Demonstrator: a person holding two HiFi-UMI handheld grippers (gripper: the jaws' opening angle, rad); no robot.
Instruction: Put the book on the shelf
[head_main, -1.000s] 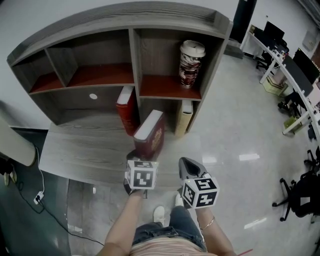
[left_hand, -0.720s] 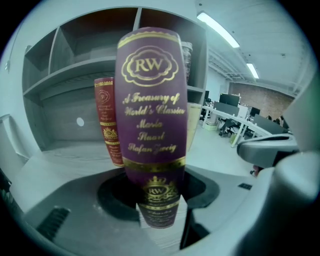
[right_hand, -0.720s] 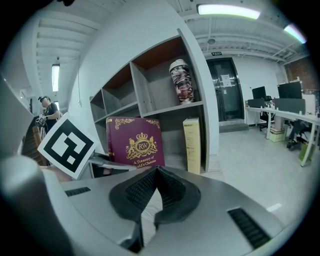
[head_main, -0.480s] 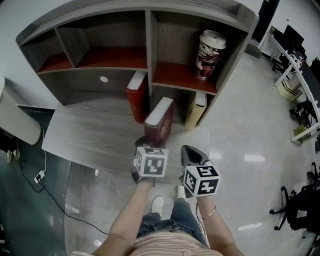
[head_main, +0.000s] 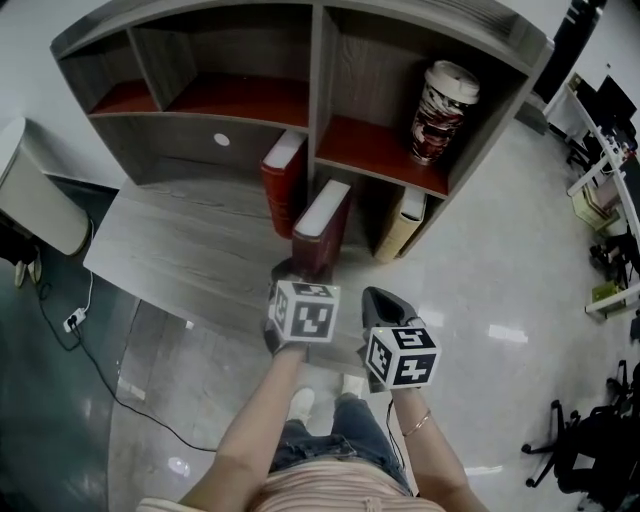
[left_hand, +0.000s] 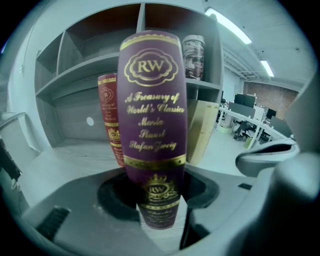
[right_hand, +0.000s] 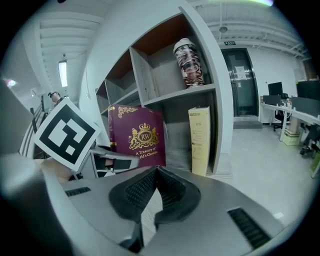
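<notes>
A dark purple hardback book (head_main: 320, 232) with gold lettering stands upright in my left gripper (head_main: 296, 276), which is shut on its lower end. In the left gripper view the book's spine (left_hand: 153, 115) fills the middle, between the jaws of the left gripper (left_hand: 157, 215). It hovers over the table's right end, just in front of the grey shelf unit (head_main: 315, 95) and its lower right compartment. My right gripper (head_main: 386, 305) is beside it on the right, shut and empty; its own view shows the right gripper (right_hand: 156, 172) with its jaw tips touching and the purple book (right_hand: 137, 137) ahead to the left.
A red book (head_main: 282, 182) leans by the shelf's middle divider. A beige book (head_main: 405, 226) leans in the lower right compartment, and a patterned lidded cup (head_main: 441, 100) stands on the shelf above. The wooden table (head_main: 170, 260) carries the unit; cables (head_main: 75, 320) trail on the floor at left.
The purple book and left gripper have moved forward, closer to the lower right compartment. The head view has shifted nearer the shelf. The right gripper keeps its place beside the left.
</notes>
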